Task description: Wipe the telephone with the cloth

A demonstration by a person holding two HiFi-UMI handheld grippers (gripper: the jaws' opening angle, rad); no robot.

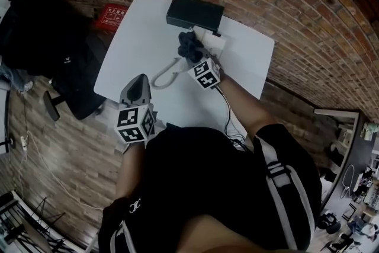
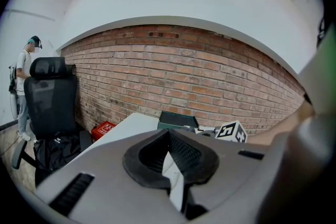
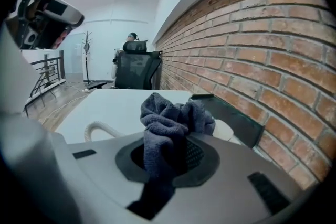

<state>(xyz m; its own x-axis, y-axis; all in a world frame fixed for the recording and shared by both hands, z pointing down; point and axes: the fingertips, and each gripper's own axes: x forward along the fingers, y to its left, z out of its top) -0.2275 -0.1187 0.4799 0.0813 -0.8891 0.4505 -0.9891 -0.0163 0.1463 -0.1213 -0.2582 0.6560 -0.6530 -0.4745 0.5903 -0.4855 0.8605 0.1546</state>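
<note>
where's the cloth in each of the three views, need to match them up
Head view: the cloth is a dark bundle above centre, at the tip of the right gripper.
Left gripper view: not clearly in it; only the right gripper's marker cube shows, right of centre.
Right gripper view: the cloth sits at centre, bunched between the jaws.
Shared landmark: the black box on the table by the brick wall.

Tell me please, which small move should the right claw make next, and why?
Probably lower the right claw a little, so that the cloth presses onto the telephone. The claw is shut on the bunched cloth, which is right at the white telephone, but firm contact cannot be seen.
</note>
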